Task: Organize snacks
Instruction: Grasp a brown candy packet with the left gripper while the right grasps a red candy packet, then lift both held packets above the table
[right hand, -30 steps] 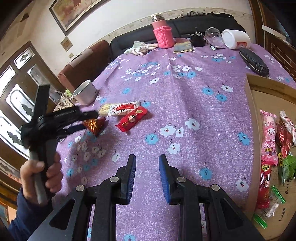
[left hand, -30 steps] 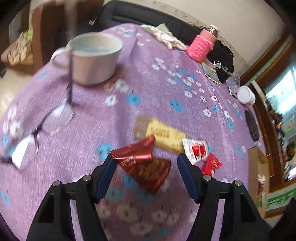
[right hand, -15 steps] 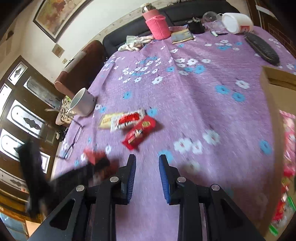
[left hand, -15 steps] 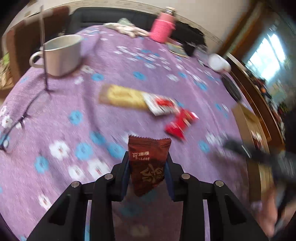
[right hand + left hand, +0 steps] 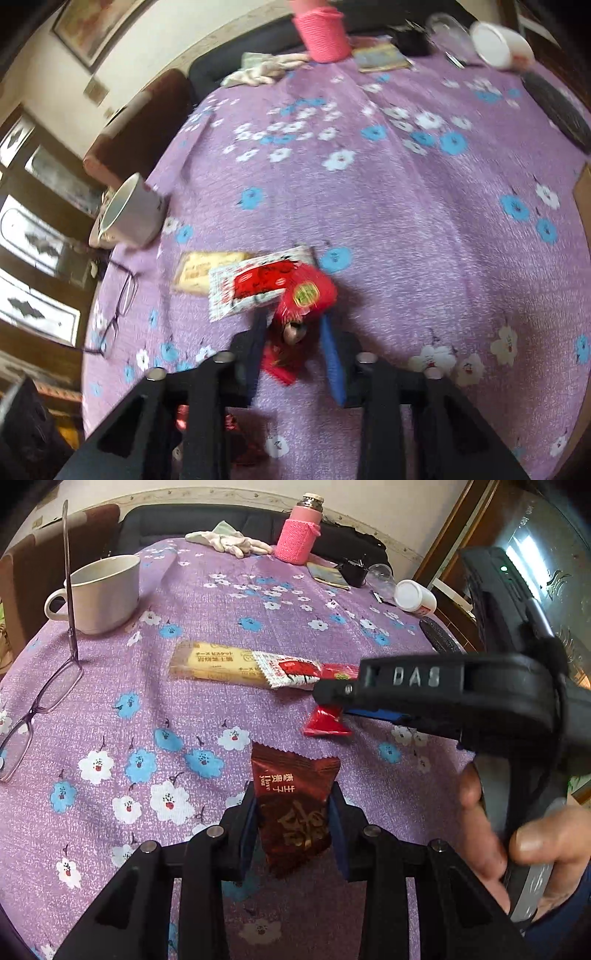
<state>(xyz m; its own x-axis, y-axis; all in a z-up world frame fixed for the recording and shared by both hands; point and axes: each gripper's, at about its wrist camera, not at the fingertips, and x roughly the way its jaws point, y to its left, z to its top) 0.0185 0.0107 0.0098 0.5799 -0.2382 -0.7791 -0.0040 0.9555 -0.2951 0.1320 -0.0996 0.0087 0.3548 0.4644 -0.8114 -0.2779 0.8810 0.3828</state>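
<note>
At the far left of the left wrist view, a pair of glasses [image 5: 35,705] lies on the purple flowered tablecloth [image 5: 221,602], with one arm sticking up in front of a white cup [image 5: 101,592]. More to the right, a yellow biscuit pack [image 5: 216,662] lies flat, and a red and white packet [image 5: 290,670] overlaps its right end. Below, the left gripper [image 5: 293,823] is clenched on a dark brown snack packet [image 5: 293,812], which stands upright between its blue pads, lifted above the cloth. To the right, a hand [image 5: 524,845] holds the right gripper [image 5: 295,354]. In the right wrist view its jaws stand on either side of a red candy packet [image 5: 306,291] lying on the cloth beside the red and white packet; the picture is blurred, so I cannot tell if the pads press it. At the far end of the table stands a pink bottle [image 5: 301,535].
</note>
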